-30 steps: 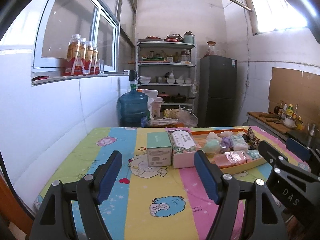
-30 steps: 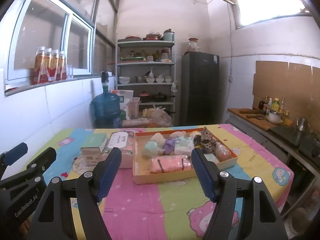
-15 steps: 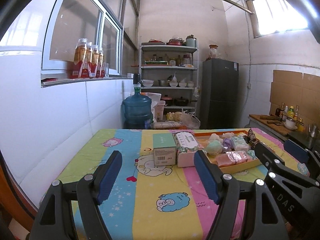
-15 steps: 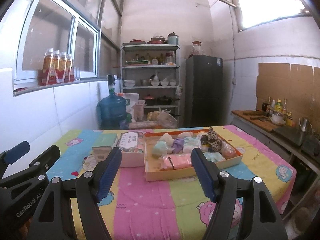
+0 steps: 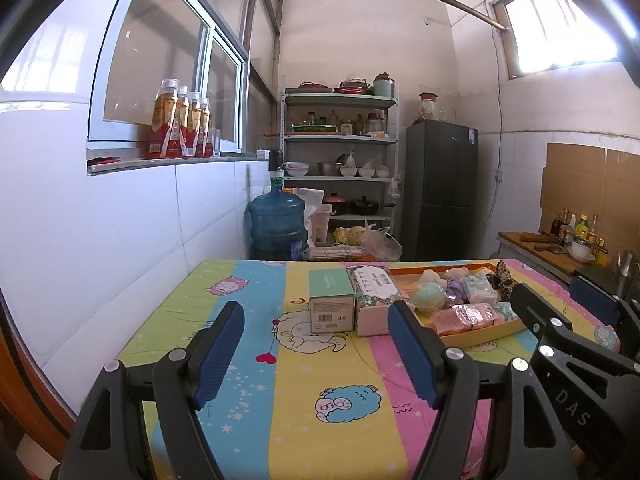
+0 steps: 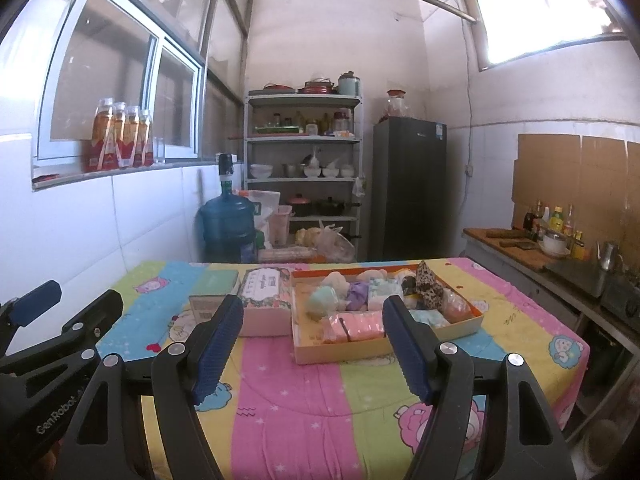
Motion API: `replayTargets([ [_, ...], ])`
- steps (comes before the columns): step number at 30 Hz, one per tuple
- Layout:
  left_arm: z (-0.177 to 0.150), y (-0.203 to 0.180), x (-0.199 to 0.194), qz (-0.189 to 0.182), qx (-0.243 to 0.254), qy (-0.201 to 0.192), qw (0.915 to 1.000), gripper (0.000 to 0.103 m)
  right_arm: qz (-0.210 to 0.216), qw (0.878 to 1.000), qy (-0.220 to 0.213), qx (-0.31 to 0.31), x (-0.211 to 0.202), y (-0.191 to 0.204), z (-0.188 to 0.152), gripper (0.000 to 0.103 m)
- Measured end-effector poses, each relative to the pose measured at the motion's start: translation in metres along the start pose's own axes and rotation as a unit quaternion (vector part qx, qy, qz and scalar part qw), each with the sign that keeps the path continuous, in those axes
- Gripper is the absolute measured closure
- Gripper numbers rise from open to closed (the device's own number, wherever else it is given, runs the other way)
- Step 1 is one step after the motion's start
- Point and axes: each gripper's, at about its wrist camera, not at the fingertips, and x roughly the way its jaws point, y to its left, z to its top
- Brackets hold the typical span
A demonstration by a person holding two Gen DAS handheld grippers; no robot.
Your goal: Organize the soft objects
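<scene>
An orange-rimmed cardboard tray (image 6: 384, 350) on the table holds several soft items: a pink wrapped bundle (image 6: 358, 326), a mint pouf (image 6: 322, 298), a purple piece (image 6: 358, 294) and a leopard-print pouch (image 6: 428, 286). The same tray (image 5: 480, 334) lies at mid right in the left wrist view. My right gripper (image 6: 314, 346) hovers open and empty near the table's front edge, short of the tray. My left gripper (image 5: 316, 350) is open and empty too, facing a green box (image 5: 331, 300) and a floral pink box (image 5: 374, 296) left of the tray.
The table wears a colourful cartoon cloth (image 5: 280, 380). A white tiled wall runs along its left side. Behind stand a blue water jug (image 6: 228, 226), a metal shelf rack (image 6: 304, 168) and a dark fridge (image 6: 410, 188). A counter with bottles (image 6: 552, 236) is at the right.
Both views have pulled back and lifted a little: the boxes and tray look smaller and farther off, with more cloth showing in front. Both grippers stay open.
</scene>
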Motion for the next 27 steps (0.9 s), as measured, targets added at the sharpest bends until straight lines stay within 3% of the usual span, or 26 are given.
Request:
replayTargets([
  [27, -0.0006, 0.0024, 0.0025, -0.002, -0.003, 0.004, 1.0000, 0.029, 0.000, 1.000, 0.000, 0.000, -0.0003, 0.0018, -0.0004, 0.029],
])
